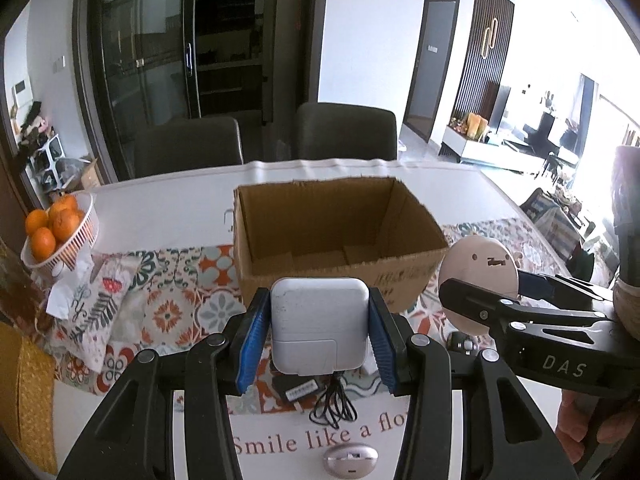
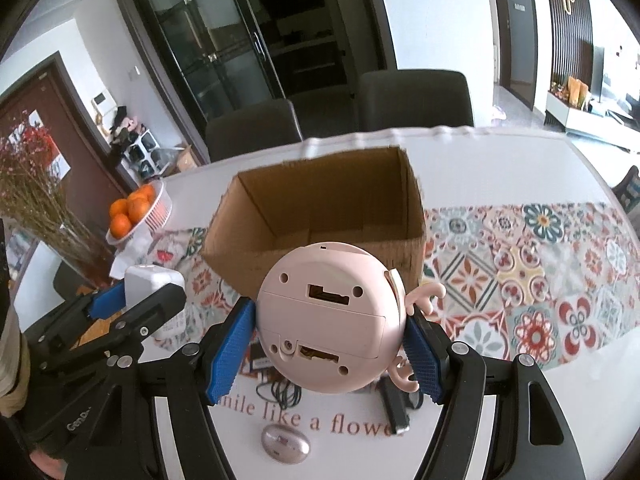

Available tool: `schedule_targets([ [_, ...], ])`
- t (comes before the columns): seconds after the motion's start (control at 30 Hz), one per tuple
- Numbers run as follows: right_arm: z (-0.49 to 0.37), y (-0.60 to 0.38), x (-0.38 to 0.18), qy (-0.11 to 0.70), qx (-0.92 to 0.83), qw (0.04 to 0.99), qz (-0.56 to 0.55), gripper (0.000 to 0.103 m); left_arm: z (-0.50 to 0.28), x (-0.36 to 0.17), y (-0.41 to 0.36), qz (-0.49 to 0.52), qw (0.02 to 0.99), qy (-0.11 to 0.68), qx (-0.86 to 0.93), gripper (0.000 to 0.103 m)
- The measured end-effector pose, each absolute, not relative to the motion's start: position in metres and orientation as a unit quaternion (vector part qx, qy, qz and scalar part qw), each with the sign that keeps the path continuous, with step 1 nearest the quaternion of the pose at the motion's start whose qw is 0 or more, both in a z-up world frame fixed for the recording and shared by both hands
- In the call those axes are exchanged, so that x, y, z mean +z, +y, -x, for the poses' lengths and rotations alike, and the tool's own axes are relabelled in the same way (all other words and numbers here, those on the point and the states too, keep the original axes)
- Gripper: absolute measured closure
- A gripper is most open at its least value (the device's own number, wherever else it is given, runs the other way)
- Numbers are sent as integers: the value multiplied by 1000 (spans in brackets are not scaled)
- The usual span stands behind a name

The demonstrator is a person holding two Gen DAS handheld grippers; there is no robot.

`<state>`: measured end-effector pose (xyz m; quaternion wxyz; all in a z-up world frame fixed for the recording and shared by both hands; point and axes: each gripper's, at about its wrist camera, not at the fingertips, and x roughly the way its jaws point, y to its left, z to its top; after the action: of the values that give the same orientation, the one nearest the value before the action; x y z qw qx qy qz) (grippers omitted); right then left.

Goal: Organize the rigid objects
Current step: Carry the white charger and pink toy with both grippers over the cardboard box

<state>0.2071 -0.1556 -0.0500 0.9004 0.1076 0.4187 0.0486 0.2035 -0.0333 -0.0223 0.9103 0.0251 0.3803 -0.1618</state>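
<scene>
We note a dining room with dark chairs and a glass-fronted cabinet behind a white table (image 1: pixel 168 216) carrying a patterned runner (image 2: pixel 520 264). An open cardboard box (image 1: pixel 336 236) stands on the runner, empty as far as we can see. The left gripper (image 1: pixel 320 332) has its blue pads closed against both sides of a white power adapter (image 1: pixel 319 326), held above the table just short of the box. The right gripper (image 2: pixel 330 344) is clamped on a round pink device (image 2: pixel 328 320), underside toward the camera, likewise near the box's front wall. A basket of oranges (image 1: pixel 60 232), a black cable (image 1: pixel 334 408) and an oval silver case (image 2: pixel 285 443) lie on the table.
</scene>
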Motion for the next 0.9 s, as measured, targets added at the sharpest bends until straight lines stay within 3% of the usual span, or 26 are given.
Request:
schedule_targets([
  [0.9, -292, -164, -19, 432, 40, 898, -73, 31, -294, -5, -51, -36, 899, 409, -155, 56],
])
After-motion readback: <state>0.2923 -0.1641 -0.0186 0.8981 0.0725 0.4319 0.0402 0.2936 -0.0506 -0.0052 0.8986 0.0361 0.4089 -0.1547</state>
